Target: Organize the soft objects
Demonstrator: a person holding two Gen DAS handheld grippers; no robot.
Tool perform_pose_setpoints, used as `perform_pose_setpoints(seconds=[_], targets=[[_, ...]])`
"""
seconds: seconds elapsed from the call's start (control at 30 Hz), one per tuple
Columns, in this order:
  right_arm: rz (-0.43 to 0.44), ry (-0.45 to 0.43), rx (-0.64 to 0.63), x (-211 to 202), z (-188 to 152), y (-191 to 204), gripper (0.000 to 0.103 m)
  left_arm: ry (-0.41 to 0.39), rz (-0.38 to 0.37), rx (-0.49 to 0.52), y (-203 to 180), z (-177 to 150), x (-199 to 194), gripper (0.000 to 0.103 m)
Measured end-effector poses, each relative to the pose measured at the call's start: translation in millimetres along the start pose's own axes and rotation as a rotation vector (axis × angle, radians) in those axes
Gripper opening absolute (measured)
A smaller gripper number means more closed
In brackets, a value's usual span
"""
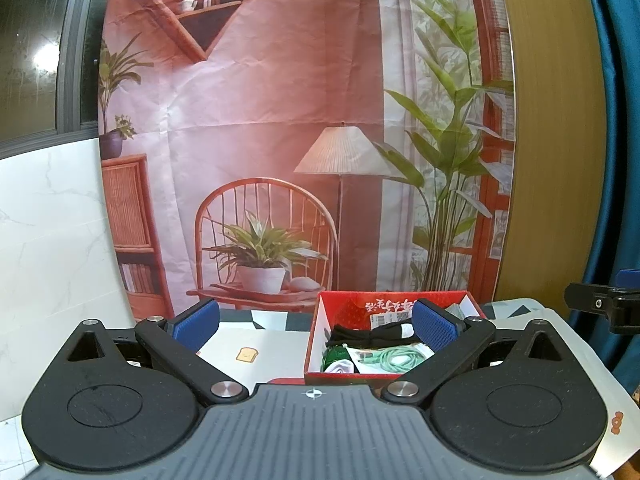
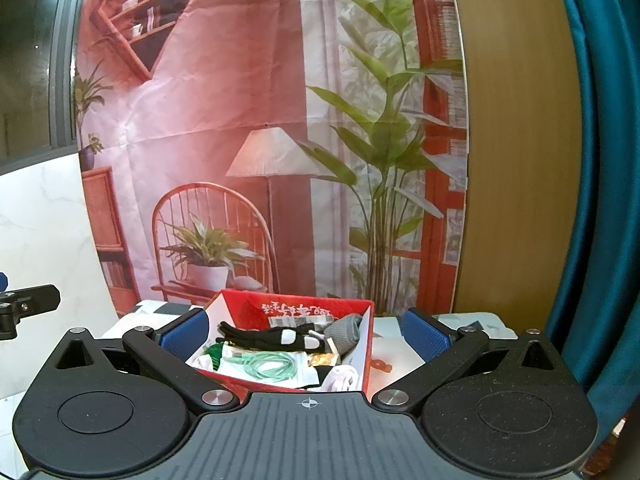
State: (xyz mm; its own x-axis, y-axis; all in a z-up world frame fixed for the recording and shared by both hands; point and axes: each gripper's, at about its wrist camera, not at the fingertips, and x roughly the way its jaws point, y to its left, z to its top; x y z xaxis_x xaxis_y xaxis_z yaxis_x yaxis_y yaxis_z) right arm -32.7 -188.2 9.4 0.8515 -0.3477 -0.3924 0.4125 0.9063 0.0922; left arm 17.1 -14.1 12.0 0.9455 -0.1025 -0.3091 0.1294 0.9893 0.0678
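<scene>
A red box (image 1: pixel 352 307) with white inner walls stands on the table; it also shows in the right wrist view (image 2: pixel 296 309). It holds soft items: black gloves with white patches (image 2: pixel 264 338), a coiled mint-green cable (image 2: pixel 272 370), a grey folded cloth (image 2: pixel 347 330), white cloth (image 2: pixel 340 378) and a green item (image 1: pixel 335 357). My left gripper (image 1: pixel 316 324) is open and empty, above the table just left of the box. My right gripper (image 2: pixel 306 332) is open and empty, with the box between its fingers from this view.
A white sheet with a toast sticker (image 1: pixel 247 355) lies left of the box. The table has a black-and-white checked cover (image 1: pixel 276 318). A printed room backdrop (image 1: pixel 280 120) hangs behind. A teal curtain (image 2: pixel 592 160) is at the right. The other gripper shows at the right edge (image 1: pixel 604 306).
</scene>
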Motion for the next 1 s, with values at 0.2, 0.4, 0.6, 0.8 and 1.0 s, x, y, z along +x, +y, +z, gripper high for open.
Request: perform_pose_setpoints(seconds=[0.2, 0.4, 0.6, 0.8, 1.0], targets=[[0.001, 0.000, 0.000, -0.1, 0.2, -0.5, 0.103, 0.003, 0.001, -0.002, 1.5, -1.0, 0.4, 0.103], [0.000, 0.000, 0.000, -0.1, 0.4, -0.8, 0.103, 0.005, 0.001, -0.001, 1.7, -1.3, 0.7, 0.103], [-0.001, 0.001, 0.000, -0.2, 0.2, -1.4, 0.103, 0.008, 0.003, -0.001, 2.0, -1.5, 1.3, 0.103], [-0.002, 0.003, 0.001, 0.5, 0.5, -2.3, 0.103, 0.012, -0.002, -0.005, 2.7, -1.8, 1.5, 0.103], [-0.005, 0.006, 0.004, 2.0, -0.9, -4.5, 0.103, 0.013, -0.006, -0.008, 3.8, -2.4, 2.5, 0.103]])
